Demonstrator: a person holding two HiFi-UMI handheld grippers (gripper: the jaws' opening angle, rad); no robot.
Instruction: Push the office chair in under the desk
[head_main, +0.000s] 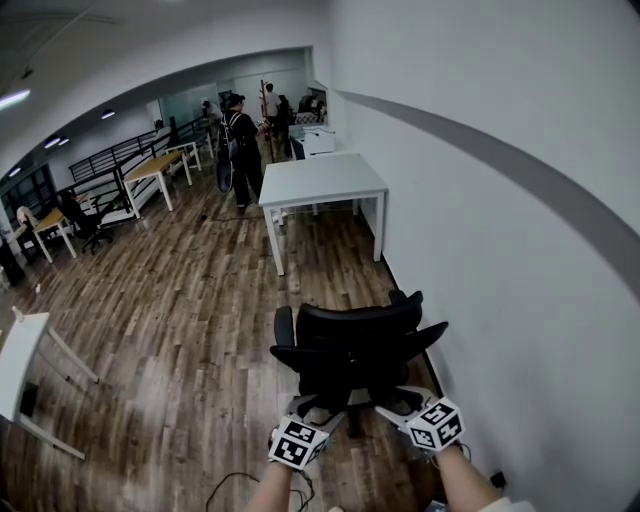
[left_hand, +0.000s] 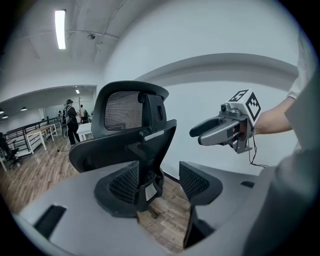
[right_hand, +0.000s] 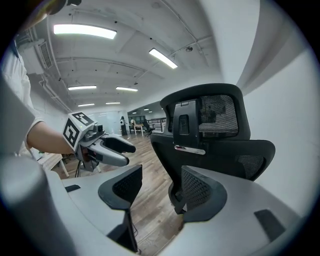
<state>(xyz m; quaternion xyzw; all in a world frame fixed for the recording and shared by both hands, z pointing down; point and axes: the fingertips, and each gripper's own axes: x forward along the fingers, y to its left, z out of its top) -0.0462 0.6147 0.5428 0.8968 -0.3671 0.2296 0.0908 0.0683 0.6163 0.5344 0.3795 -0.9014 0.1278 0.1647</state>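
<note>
The black mesh-backed office chair (head_main: 355, 350) stands on the wood floor with its back toward me, well short of the white desk (head_main: 320, 180) farther up along the wall. My left gripper (head_main: 305, 408) and right gripper (head_main: 400, 405) are just behind the backrest, side by side. In the left gripper view the left gripper (left_hand: 157, 182) is open, with the chair's rear spine (left_hand: 145, 165) just beyond its pads. In the right gripper view the right gripper (right_hand: 157, 187) is open too, close to the chair back (right_hand: 220, 120). Neither grips anything.
A white wall (head_main: 500, 250) runs close along the chair's right side. A person (head_main: 240, 145) stands left of the desk. More desks and another black chair (head_main: 80, 218) are at far left, a white table (head_main: 15, 360) at the left edge, a cable (head_main: 230, 485) by my feet.
</note>
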